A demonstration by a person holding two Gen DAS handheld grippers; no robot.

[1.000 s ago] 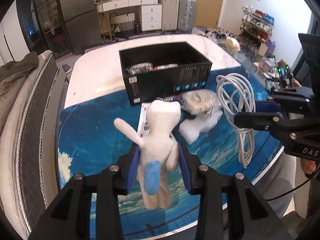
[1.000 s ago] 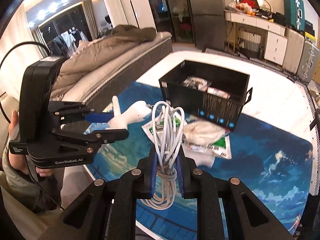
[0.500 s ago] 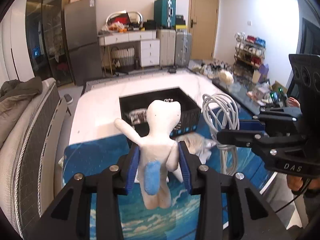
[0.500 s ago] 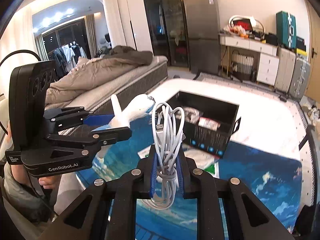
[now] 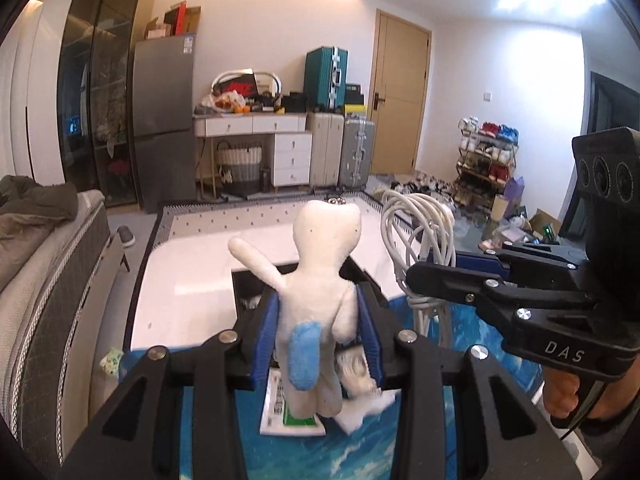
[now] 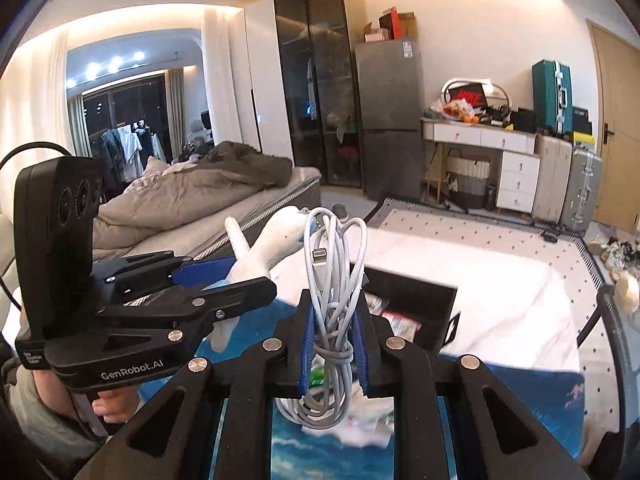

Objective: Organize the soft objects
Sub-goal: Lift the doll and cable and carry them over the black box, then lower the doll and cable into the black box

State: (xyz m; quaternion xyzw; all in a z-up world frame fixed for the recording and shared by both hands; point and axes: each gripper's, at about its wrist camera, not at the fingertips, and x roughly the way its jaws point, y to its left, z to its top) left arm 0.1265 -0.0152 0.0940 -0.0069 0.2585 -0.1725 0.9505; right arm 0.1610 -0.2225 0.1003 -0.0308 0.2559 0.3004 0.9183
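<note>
- Both loads have come up off the bench since a second ago: the black box, then well ahead and in full view, now sits low in each wrist view, half hidden behind the held things, with more of the room showing above.
- The left gripper (image 5: pixel 318 326) has its blue pads closed partway on the waist of the white plush toy (image 5: pixel 320 280), which stands upright between them, head and one arm above the pads, legs and blue tail hanging below.
- The right gripper (image 6: pixel 332 336) is closed as far as it goes on the coiled white cable (image 6: pixel 334 280); its loops rise above the pads and the tail of the coil hangs beneath.
- Neither grip has changed over that second, so I judge this a carry: both things lifted clear together, likely on their way to the box, with the drop not yet made.
- The black box (image 6: pixel 416 300) is open-topped and stands on the white part of the bench (image 5: pixel 192 288), just past the edge of the blue mat (image 6: pixel 532 392).
- Inside it lie a few small packets, one with red on it; what they are is too blurred to say.
- On the mat beneath the grippers remain a flat green-and-white packet (image 5: pixel 296 420) and some crumpled white material (image 5: pixel 360 404), not yet sorted.
</note>
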